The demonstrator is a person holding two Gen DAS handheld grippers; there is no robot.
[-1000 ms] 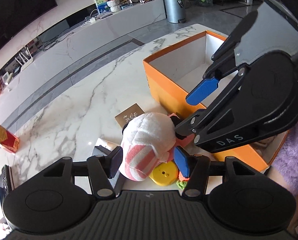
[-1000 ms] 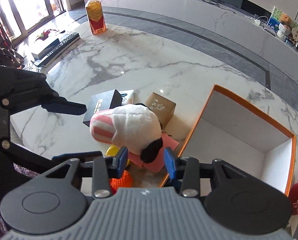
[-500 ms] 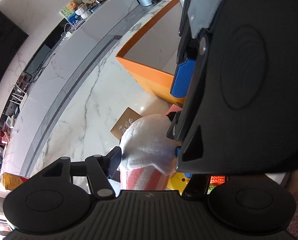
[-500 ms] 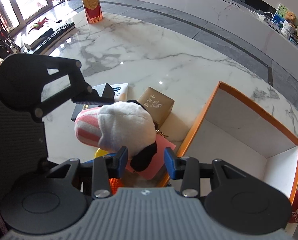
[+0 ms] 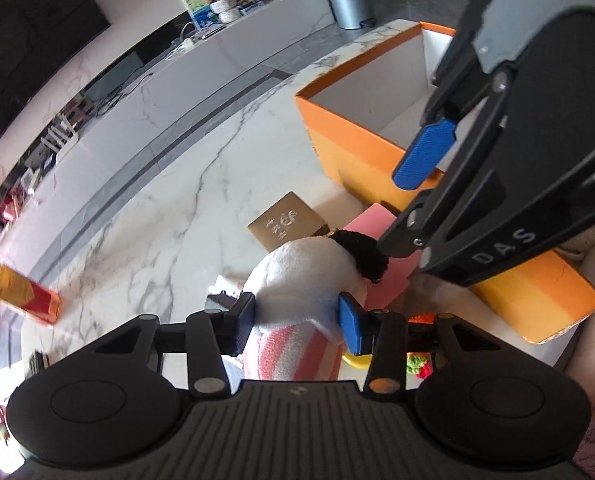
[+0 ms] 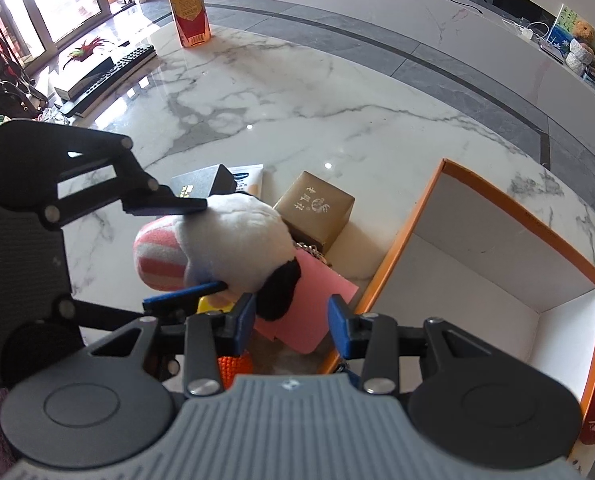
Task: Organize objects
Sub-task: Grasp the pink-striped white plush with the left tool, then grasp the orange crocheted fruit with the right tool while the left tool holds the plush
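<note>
A white plush toy (image 5: 301, 276) with a pink striped end and a black tuft sits between the fingers of my left gripper (image 5: 295, 326), which is shut on it; it also shows in the right wrist view (image 6: 229, 244). My right gripper (image 6: 291, 322) is open and empty, just right of the toy's black tuft, above a pink card (image 6: 309, 300). The open orange box (image 6: 477, 248) with a white inside stands to the right on the marble table (image 6: 297, 92). The right gripper (image 5: 413, 204) hangs over the box edge in the left wrist view.
A gold box (image 6: 317, 208), a black box (image 6: 201, 180) and a white tube (image 6: 249, 178) lie behind the toy. A yellow disc (image 5: 357, 360) and an orange knit item (image 6: 235, 368) lie under it. A tea bottle (image 6: 188, 8) and a keyboard (image 6: 109, 76) stand far left.
My left gripper has closed on the plush toy and raised it a little. My right gripper has drawn back slightly from the toy's black tuft and stays open.
</note>
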